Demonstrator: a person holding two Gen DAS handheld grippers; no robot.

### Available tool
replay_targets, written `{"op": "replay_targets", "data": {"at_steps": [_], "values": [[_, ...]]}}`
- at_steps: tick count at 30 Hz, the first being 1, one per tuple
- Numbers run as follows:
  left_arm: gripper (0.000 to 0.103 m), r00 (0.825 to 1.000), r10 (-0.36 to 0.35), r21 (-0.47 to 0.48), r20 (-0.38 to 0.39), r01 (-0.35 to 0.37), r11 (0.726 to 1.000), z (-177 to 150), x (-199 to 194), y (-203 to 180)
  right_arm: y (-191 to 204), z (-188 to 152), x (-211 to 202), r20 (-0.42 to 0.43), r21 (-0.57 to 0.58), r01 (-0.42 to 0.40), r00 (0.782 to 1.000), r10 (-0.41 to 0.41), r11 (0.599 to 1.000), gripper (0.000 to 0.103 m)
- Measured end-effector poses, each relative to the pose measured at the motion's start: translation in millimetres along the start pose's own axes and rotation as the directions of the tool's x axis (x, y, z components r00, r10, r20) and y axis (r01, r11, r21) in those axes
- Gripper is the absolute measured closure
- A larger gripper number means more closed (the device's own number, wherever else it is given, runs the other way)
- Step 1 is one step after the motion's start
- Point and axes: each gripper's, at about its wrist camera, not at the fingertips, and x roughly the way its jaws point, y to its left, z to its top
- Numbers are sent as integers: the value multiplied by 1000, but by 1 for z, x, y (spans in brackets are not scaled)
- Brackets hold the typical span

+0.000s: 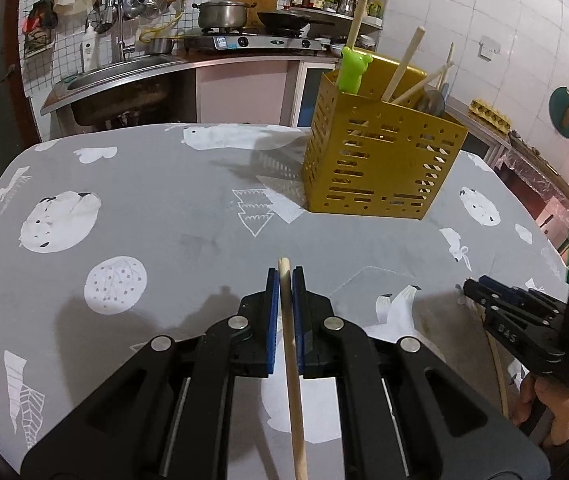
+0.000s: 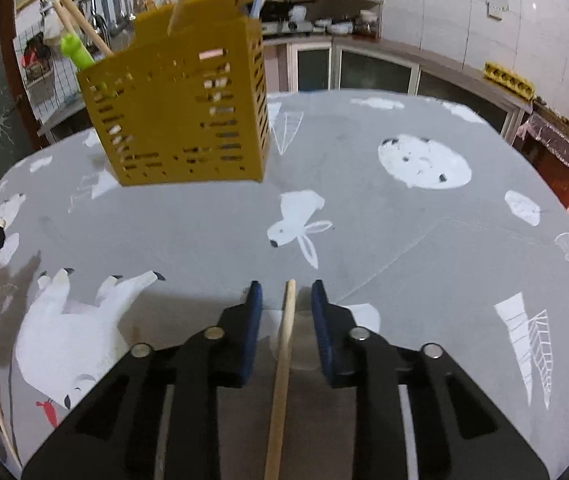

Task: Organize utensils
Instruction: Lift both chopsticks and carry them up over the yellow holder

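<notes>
A yellow perforated utensil holder (image 1: 380, 156) stands on the table and holds wooden chopsticks, a green bear-handled utensil (image 1: 351, 70) and a spoon. It also shows in the right wrist view (image 2: 176, 116). My left gripper (image 1: 284, 276) is shut on a wooden chopstick (image 1: 290, 360), short of the holder. My right gripper (image 2: 286, 292) is open, with a second wooden chopstick (image 2: 282, 372) lying between its fingers on the table, apart from both pads. The right gripper also shows in the left wrist view (image 1: 480, 286).
The table wears a grey cloth with white animal prints (image 1: 144, 208). Behind it are a sink counter (image 1: 116, 76), a stove with a pot (image 1: 222, 14) and a spice shelf. White tiled wall and a side counter (image 2: 444, 64) run at the right.
</notes>
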Motion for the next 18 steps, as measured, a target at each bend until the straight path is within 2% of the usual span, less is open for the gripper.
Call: {"op": "replay_targets", "data": {"at_steps": [3, 4, 9, 14, 18], "values": [[98, 1000, 0, 0, 1, 0, 1000, 0, 1, -1, 1, 0, 5, -22, 7, 22, 1000, -22, 1000, 89], [97, 1000, 1, 0, 2, -1, 1000, 0, 1, 0, 2, 1, 5, -24, 3, 23, 999, -23, 1000, 97], [98, 1000, -3, -8, 20, 3, 1000, 1, -5, 0, 0, 2, -4, 12, 25, 3, 1000, -3, 1000, 97], [98, 998, -1, -2, 57, 1, 1000, 1, -20, 0, -2, 5, -35, 107, 33, -33, 994, 30, 999, 98], [98, 995, -2, 4, 95, 2, 1000, -1, -36, -2, -3, 6, -64, 199, 26, -73, 978, 66, 997, 98]]}}
